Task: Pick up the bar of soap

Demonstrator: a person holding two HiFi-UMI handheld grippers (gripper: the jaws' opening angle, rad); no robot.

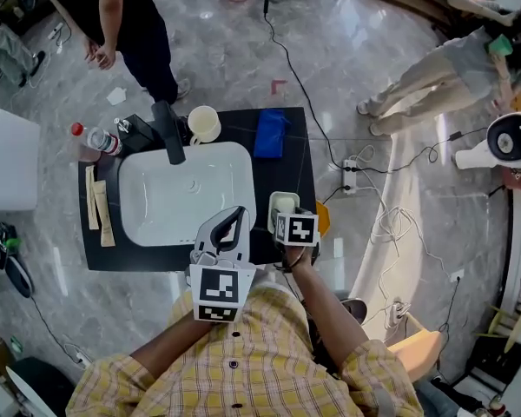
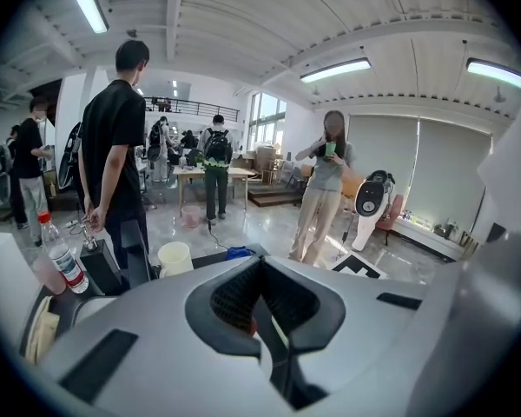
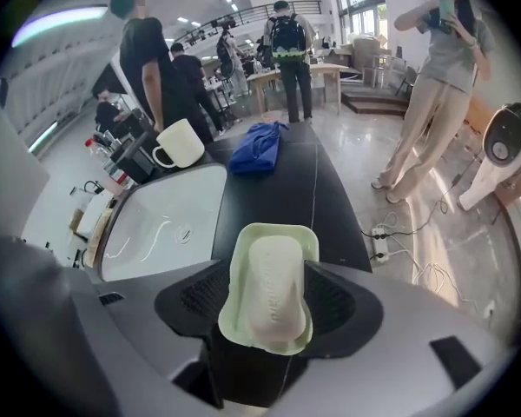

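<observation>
I hold right gripper (image 1: pixel 286 214) lower centre, pointing forward, jaws apart astride soap (image 3: pixel 272 289) in dish (image 3: pixel 273 230); left gripper (image 1: pixel 234 220) closed.

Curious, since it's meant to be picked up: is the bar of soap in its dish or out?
In. The bar of soap lies flat inside the pale green dish, whose rim shows all round it.

The black counter (image 1: pixel 282 168) carries 1 white sink (image 1: pixel 126 200), 1 black faucet (image 1: pixel 168 133), 1 cream mug (image 1: pixel 203 125), 1 blue cloth (image 1: pixel 270 133), 1 red-capped bottle (image 1: pixel 95 139), 2 tan packets (image 1: pixel 103 214), 1 pale green soap dish (image 3: pixel 240 263) and 1 bar of soap (image 3: pixel 274 289). There are 2 grippers, the left gripper (image 2: pixel 260 272) and the right gripper (image 3: pixel 273 283), and 2 people standing nearby, 1 person in black (image 1: pixel 126 16) and 1 person in grey (image 1: pixel 456 63).
</observation>
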